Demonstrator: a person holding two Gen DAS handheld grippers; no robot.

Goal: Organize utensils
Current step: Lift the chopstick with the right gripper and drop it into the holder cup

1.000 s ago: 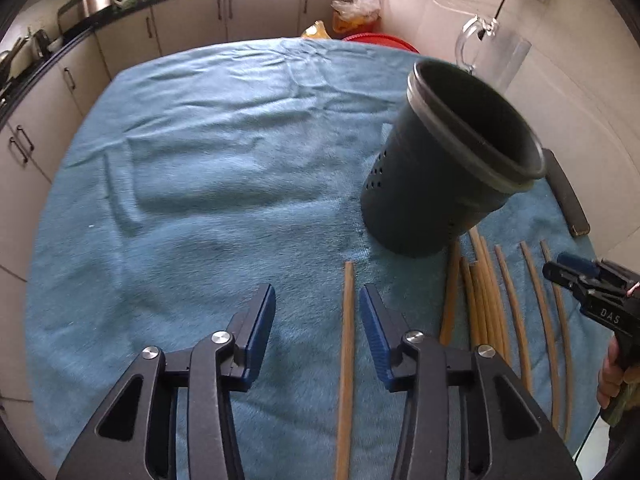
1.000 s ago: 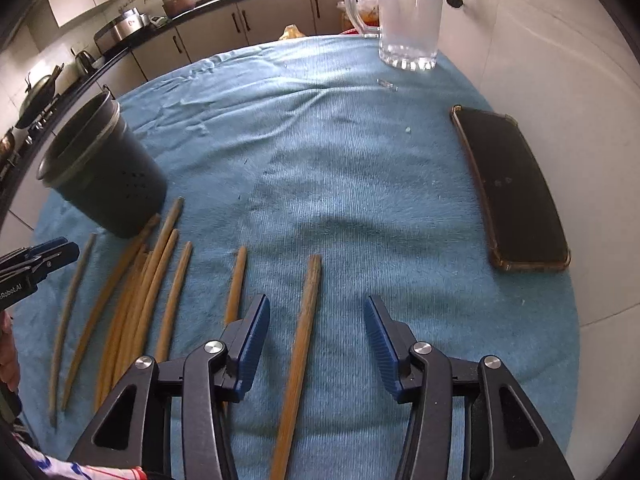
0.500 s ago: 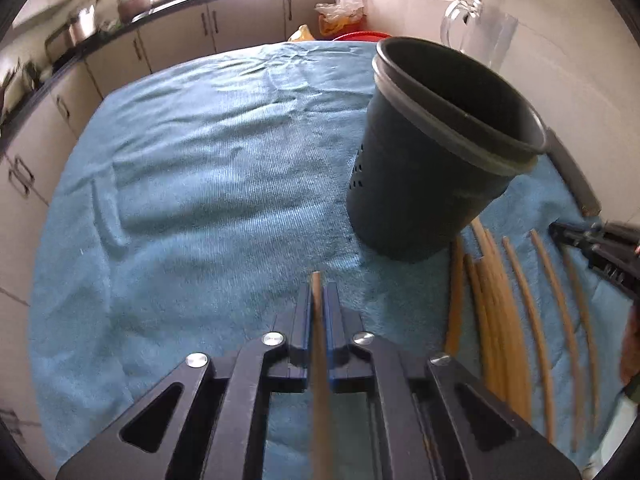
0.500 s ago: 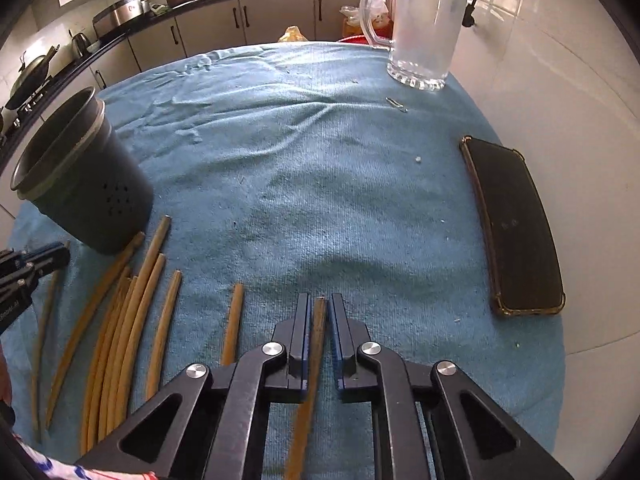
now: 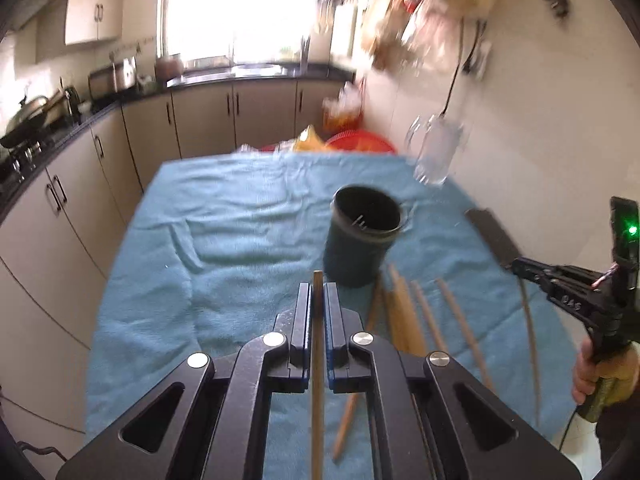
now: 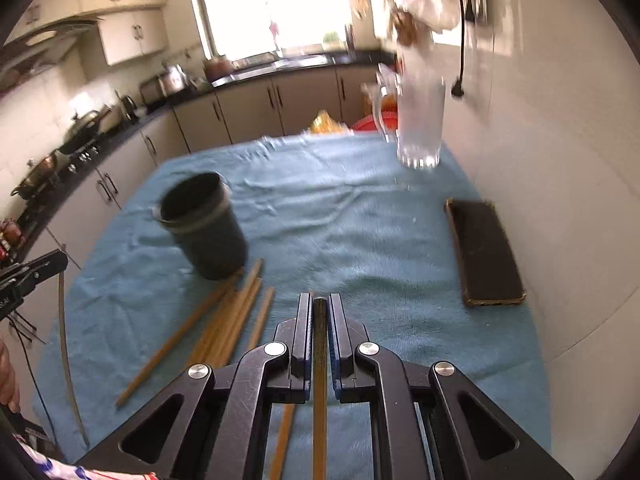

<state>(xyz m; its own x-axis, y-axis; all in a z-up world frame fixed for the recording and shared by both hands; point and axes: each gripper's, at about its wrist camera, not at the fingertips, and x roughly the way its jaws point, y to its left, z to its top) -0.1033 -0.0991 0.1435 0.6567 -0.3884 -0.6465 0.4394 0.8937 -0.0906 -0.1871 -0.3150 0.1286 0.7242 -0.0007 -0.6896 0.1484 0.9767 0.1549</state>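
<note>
Right now left gripper [image 5: 317, 300] and right gripper [image 6: 319, 312] are each pinched on one chopstick [image 5: 317, 380], clear of the blue cloth [image 5: 240, 240]. Risk: thin grip near one end, so a stick could swing or slip and miss the holder [image 5: 362, 240]. Holder looks empty, though blurry. Loose chopsticks [image 6: 224, 324] lie beside it.

Kitchen. Bright window [image 5: 236, 8] at far end, overexposed, daylight flooding in. Dark countertop [image 5: 256, 74] under it, running along left side too. Beige base cabinets [image 5: 204, 120] with dark bar handles. Upper wall cabinets [image 6: 132, 36] at left. Stove with pans [image 6: 56, 160] on left run. Plain pale wall [image 6: 540, 160] at right, black cable [image 6: 462, 28] hanging down it. Bench under blue towel-like cloth [image 5: 248, 216].
</note>
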